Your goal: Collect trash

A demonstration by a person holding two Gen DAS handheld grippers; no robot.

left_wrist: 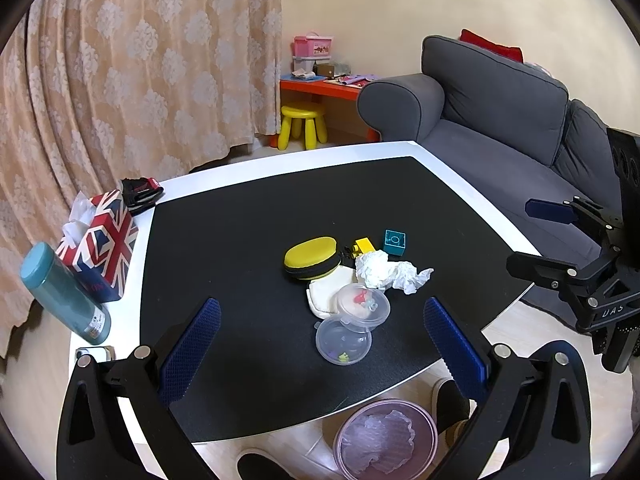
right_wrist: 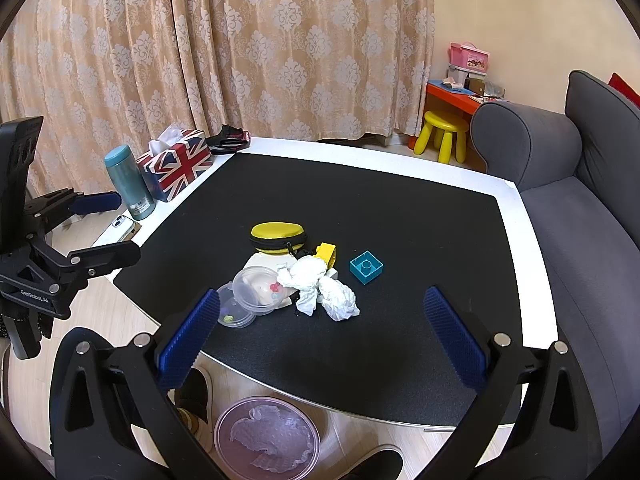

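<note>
Crumpled white tissues [left_wrist: 388, 272] [right_wrist: 324, 288] lie in the middle of the black table top [left_wrist: 248, 216] [right_wrist: 400, 220], in a small pile of objects. A trash bin with a clear liner [left_wrist: 386, 438] [right_wrist: 267, 438] stands on the floor below the table's near edge. My left gripper [left_wrist: 320, 344] is open and empty above the near part of the table; it also shows in the right wrist view [right_wrist: 108, 224]. My right gripper [right_wrist: 320, 332] is open and empty, short of the pile; it also shows at the right of the left wrist view [left_wrist: 524, 236].
The pile also holds a yellow zip case [left_wrist: 312, 258] [right_wrist: 278, 236], an open clear plastic tub [left_wrist: 352, 320] [right_wrist: 248, 296], a yellow brick [left_wrist: 364, 246] and a teal brick [left_wrist: 394, 242] [right_wrist: 366, 267]. A flag tissue box [left_wrist: 100, 240], teal flask [left_wrist: 64, 292] and phone [right_wrist: 126, 228] stand at the left. A grey sofa [left_wrist: 500, 120] is at the right.
</note>
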